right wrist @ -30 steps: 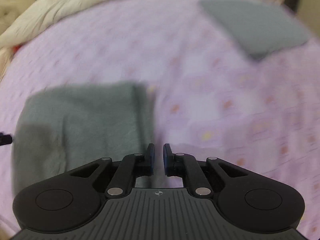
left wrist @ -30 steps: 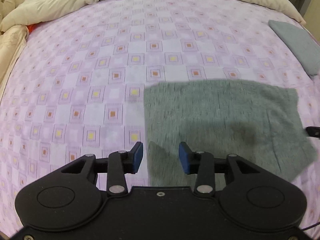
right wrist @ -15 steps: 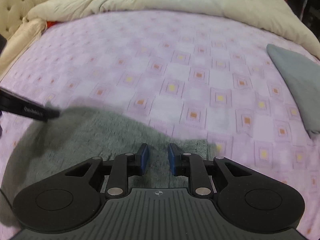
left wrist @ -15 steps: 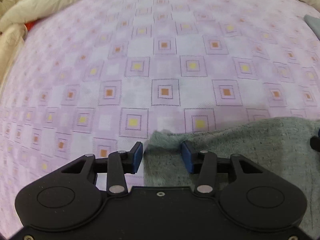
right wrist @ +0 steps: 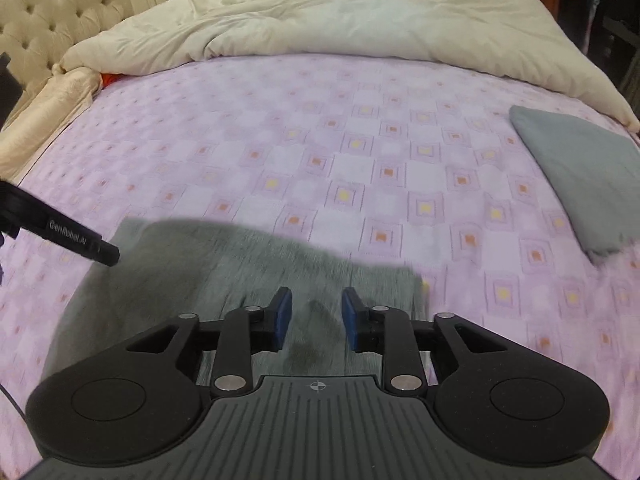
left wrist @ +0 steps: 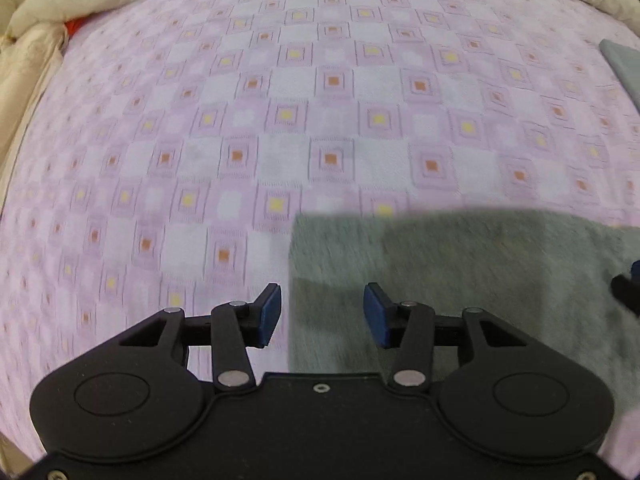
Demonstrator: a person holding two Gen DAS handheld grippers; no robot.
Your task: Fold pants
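The folded grey-green fleece pants (left wrist: 460,272) lie flat on the pink checked bedsheet (left wrist: 280,100). My left gripper (left wrist: 322,314) hangs open just above their left edge, which runs between the blue pads; nothing is pinched. In the right wrist view the same pants (right wrist: 240,264) spread below my right gripper (right wrist: 314,318), whose jaws are opening over the cloth near its right end, with nothing pressed between them. One finger of the left gripper (right wrist: 60,236) shows at the left of that view, over the pants' far left corner.
A second folded grey garment (right wrist: 580,180) lies at the bed's right side. A cream duvet (right wrist: 340,28) is bunched along the far end, with a tufted headboard (right wrist: 52,12) at the far left. A cream pillow edge (left wrist: 24,80) borders the left.
The right gripper's jaws went from nearly shut to apart, and it swung over the pants' right end. The left gripper shifted along the pants' left edge and stayed open.
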